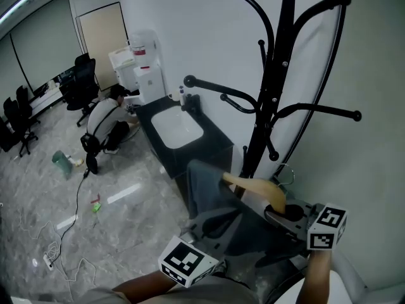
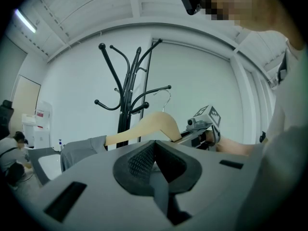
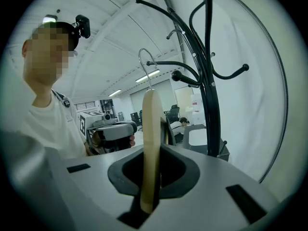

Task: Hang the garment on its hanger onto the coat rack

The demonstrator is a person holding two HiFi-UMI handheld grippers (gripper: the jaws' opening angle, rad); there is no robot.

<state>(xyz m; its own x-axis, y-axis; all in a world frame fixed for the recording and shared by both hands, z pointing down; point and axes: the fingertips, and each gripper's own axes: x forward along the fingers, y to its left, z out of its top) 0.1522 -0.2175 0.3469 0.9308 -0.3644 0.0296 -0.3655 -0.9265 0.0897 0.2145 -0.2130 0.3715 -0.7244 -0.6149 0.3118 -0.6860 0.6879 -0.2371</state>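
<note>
A black coat rack (image 1: 272, 94) with curved arms stands against the white wall, also seen in the left gripper view (image 2: 130, 95) and close at the right of the right gripper view (image 3: 209, 81). The wooden hanger (image 1: 253, 185) carries a grey garment (image 1: 205, 195) low beside the rack's pole. My right gripper (image 3: 151, 177) is shut on the hanger's wooden body (image 3: 151, 138), edge-on, its metal hook (image 3: 144, 64) pointing up, free of the rack. My left gripper (image 2: 155, 165) is shut on a fold of the grey fabric (image 2: 161, 189) below the hanger (image 2: 149, 126).
A dark cabinet (image 1: 215, 141) with a white basin stands left of the rack. A person (image 1: 107, 119) crouches on the floor by a water dispenser (image 1: 142, 68). Office chairs (image 1: 79, 84) and loose cables (image 1: 57, 246) lie further left.
</note>
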